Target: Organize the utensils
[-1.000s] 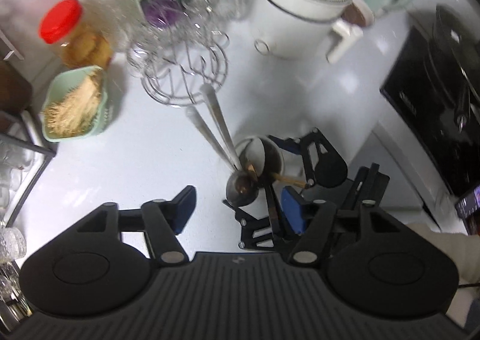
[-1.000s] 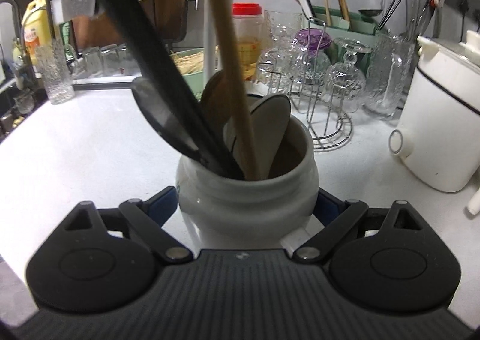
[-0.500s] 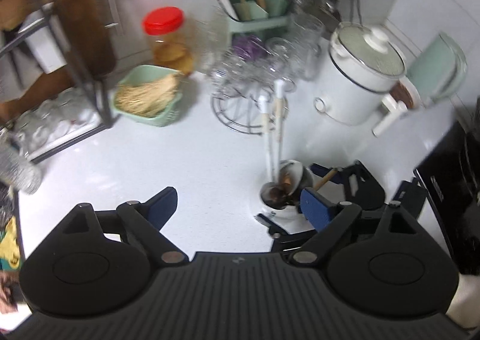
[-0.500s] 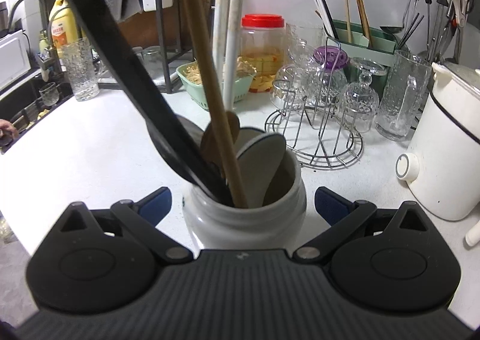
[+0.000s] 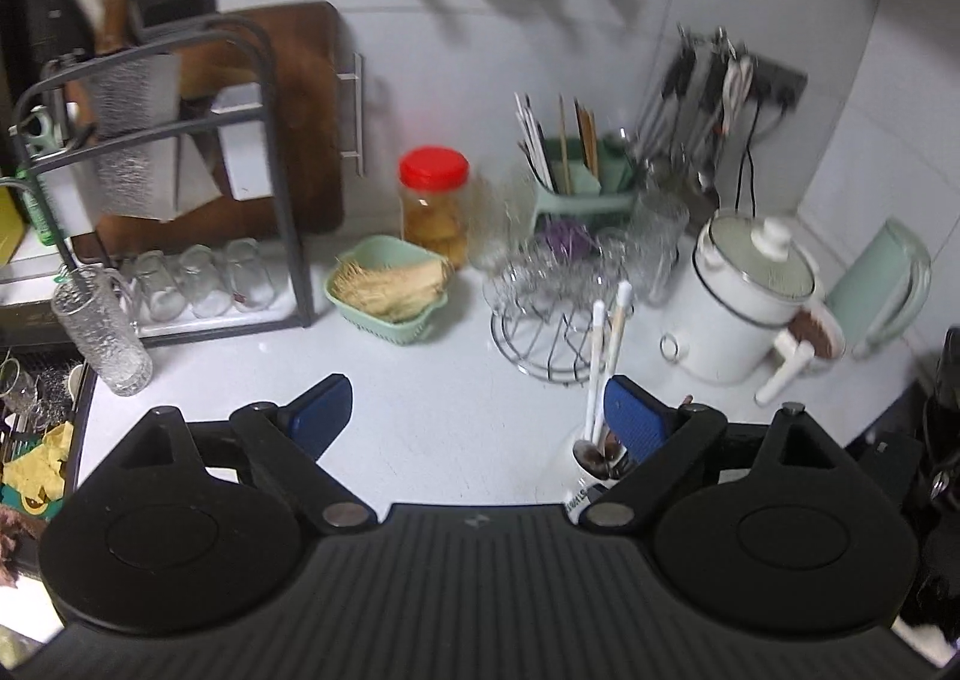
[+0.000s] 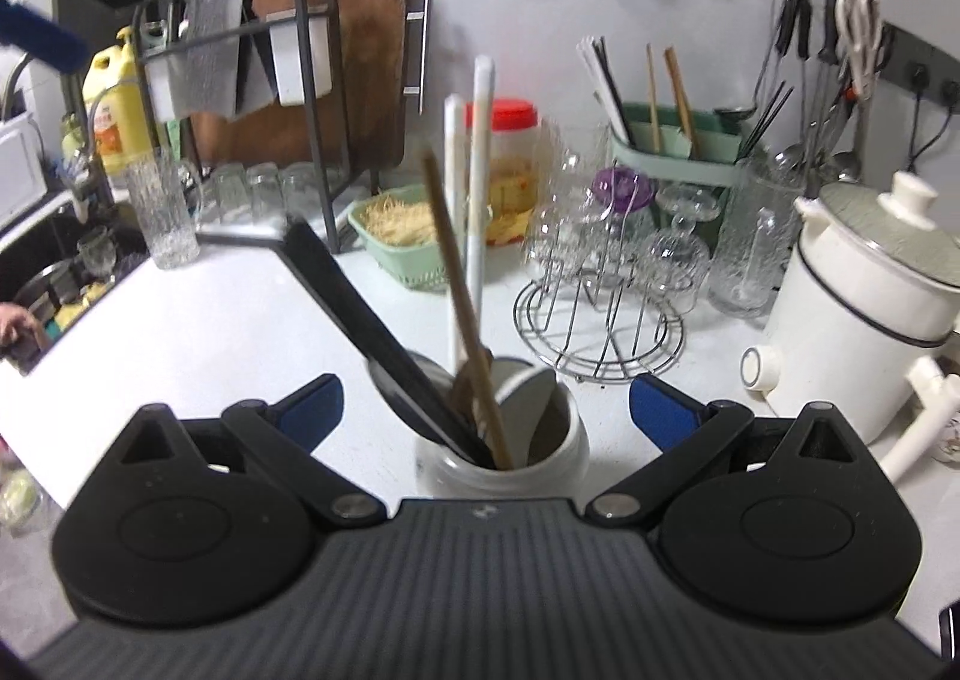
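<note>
A white ceramic jar [image 6: 540, 470] stands on the white counter [image 6: 198, 332]. It holds a black spatula [image 6: 360, 314], a wooden spoon [image 6: 462, 290], two white-handled spoons [image 6: 480, 170] and other utensils. My right gripper [image 6: 486, 407] hangs open just above and behind the jar, its pads apart from the jar's sides. My left gripper [image 5: 477, 410] is open and empty, high over the counter to the left of the jar [image 5: 585, 476]. Its right finger hides part of that jar, and the white handles [image 5: 600, 356] stick up beside it.
At the back stand a dark rack [image 5: 282, 212] with a cutting board and glasses, a green basket [image 5: 390, 296], a red-lidded jar [image 5: 435, 206], a wire glass stand [image 5: 552, 320] and a green caddy [image 6: 678, 152]. A white pot [image 6: 870, 320] is on the right, a sink [image 6: 54, 284] on the left.
My right gripper let go of the jar, opened and rose back from it. My left gripper widened, pulled away from above the jar and turned toward the back wall.
</note>
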The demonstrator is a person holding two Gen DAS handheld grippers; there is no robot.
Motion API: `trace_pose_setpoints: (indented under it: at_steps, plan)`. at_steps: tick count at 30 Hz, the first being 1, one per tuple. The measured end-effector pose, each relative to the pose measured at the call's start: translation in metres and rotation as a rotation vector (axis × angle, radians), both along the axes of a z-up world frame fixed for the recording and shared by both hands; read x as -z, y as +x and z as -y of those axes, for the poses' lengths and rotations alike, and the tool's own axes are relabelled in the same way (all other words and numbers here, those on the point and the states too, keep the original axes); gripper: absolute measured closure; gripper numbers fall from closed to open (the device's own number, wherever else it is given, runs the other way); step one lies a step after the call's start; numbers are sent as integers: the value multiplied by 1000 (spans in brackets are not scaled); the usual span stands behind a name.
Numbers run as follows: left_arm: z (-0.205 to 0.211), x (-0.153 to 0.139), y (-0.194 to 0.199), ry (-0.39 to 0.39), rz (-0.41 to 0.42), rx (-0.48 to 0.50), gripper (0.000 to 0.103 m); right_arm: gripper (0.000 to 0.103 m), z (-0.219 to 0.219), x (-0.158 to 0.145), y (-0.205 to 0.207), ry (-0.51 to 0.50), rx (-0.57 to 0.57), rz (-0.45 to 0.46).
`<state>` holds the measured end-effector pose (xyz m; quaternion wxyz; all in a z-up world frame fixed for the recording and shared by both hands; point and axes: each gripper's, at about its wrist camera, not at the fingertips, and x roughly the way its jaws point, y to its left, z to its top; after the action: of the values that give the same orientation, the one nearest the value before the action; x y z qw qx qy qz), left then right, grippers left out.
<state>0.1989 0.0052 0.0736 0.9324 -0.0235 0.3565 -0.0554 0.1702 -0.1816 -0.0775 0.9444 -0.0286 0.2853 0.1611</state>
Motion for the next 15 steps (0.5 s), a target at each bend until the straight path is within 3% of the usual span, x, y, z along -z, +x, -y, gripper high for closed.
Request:
trace_pose_setpoints:
  at_steps: [8, 15]
  plan:
    - [-38, -10, -62, -93, 117, -92, 9, 0, -9, -49, -45, 64, 59, 66]
    - [-49, -3, -109, -73, 142, -66, 9, 0, -11, -76, -89, 93, 126, 103]
